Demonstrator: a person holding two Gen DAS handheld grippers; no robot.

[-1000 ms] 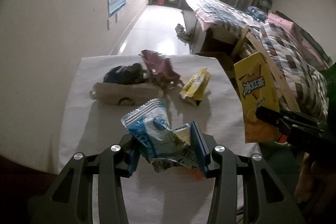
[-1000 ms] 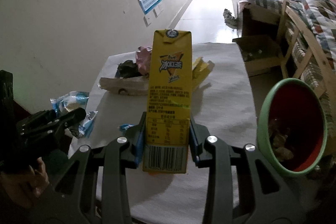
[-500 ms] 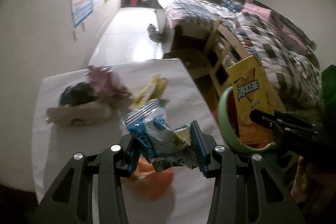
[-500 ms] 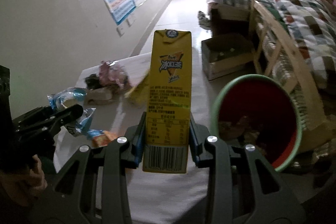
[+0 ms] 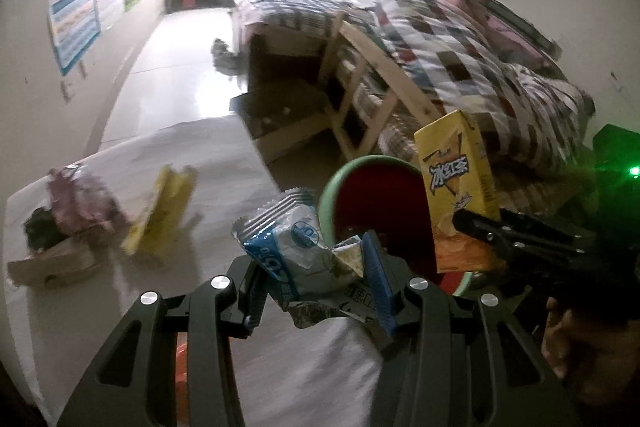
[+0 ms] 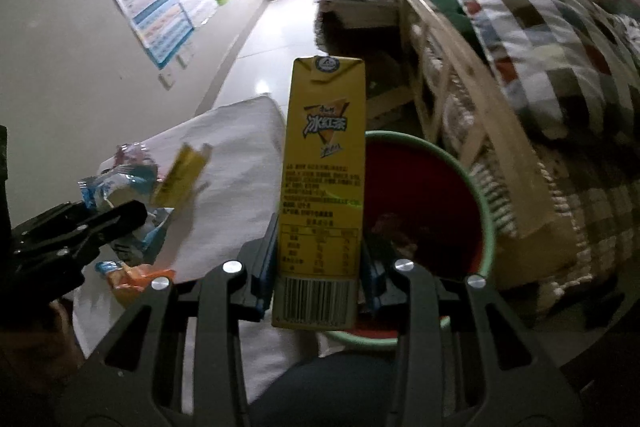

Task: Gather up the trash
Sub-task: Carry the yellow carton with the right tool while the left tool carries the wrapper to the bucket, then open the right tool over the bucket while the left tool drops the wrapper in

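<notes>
A green-rimmed bin [image 6: 486,211] with a red inside stands just off the edge of the white-clothed table [image 5: 224,163]; dark, crumpled scraps lie at its bottom, too dim to name. The right gripper [image 6: 318,267] clamps a yellow iced-tea carton [image 6: 324,163] upright in front of the bin's mouth. The left gripper [image 5: 312,281] pinches a blue-and-white snack wrapper [image 5: 288,247] beside the bin's rim. On the table lie a yellow wrapper [image 5: 160,211], a pink wrapper [image 5: 76,199] and an orange packet [image 6: 136,277].
</notes>
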